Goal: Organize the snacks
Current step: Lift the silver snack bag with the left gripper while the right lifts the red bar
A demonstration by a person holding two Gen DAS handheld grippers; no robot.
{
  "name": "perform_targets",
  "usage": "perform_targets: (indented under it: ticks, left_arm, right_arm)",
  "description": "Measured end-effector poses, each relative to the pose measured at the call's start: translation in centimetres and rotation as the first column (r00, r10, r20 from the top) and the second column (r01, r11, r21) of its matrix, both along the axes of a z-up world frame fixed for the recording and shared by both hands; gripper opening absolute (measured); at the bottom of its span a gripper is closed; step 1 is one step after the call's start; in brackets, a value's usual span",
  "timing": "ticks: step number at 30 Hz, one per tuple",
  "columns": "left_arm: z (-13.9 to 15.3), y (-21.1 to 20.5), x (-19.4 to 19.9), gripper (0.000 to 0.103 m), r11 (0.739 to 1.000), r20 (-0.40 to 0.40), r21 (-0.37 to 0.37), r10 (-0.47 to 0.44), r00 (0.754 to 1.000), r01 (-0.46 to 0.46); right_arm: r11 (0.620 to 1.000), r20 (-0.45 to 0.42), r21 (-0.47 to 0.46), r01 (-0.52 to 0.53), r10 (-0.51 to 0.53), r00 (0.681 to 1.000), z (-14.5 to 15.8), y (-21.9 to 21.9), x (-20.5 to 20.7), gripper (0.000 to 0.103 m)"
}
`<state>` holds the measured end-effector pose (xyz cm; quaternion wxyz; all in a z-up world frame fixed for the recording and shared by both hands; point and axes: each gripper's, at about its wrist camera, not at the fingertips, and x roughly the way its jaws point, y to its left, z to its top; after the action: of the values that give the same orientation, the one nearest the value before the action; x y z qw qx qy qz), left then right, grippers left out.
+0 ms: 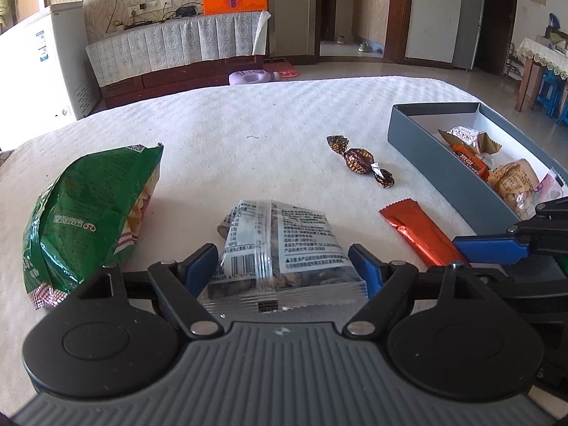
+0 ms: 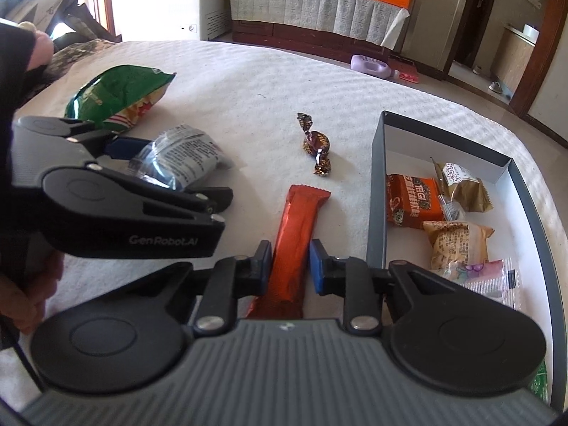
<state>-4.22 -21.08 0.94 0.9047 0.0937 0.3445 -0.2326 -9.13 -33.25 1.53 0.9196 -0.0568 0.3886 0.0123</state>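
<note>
A clear packet of dark snacks (image 1: 284, 241) lies on the white bed cover between the fingers of my left gripper (image 1: 283, 266), which is open and straddles it. My right gripper (image 2: 291, 264) is shut on the near end of an orange-red bar (image 2: 301, 220) that lies flat beside the grey box (image 2: 376, 191). The box holds several wrapped snacks. A green chip bag (image 1: 88, 213) lies to the left. A brown twist-wrapped candy (image 1: 358, 159) sits farther out in the middle. In the right wrist view the left gripper (image 2: 177, 170) shows at the left around the packet (image 2: 184, 156).
The white bed cover (image 1: 248, 113) ends in a rounded far edge, with floor beyond it. A purple bottle (image 1: 248, 77) lies on that floor before a low cabinet (image 1: 177, 71). A hand (image 2: 32, 284) holds the left gripper at the left.
</note>
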Motion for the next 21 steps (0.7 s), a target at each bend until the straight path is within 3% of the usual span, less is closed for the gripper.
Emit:
perform_targets:
  ticks: [9, 21]
  left_arm:
    - [0.1, 0.2, -1.1, 0.078, 1.000, 0.006, -0.006, 0.020, 1.000, -0.020]
    - [2.7, 0.2, -3.5, 0.071, 0.999, 0.047, -0.034, 0.007, 0.999, -0.005]
  right_arm:
    - [0.999, -0.001, 0.035, -0.011, 0.011, 1.000, 0.7, -0.3, -1.5, 0.025]
    - [0.986, 0.114, 0.167, 0.000, -0.019, 0.993, 4.3, -2.0, -5.1, 0.025]
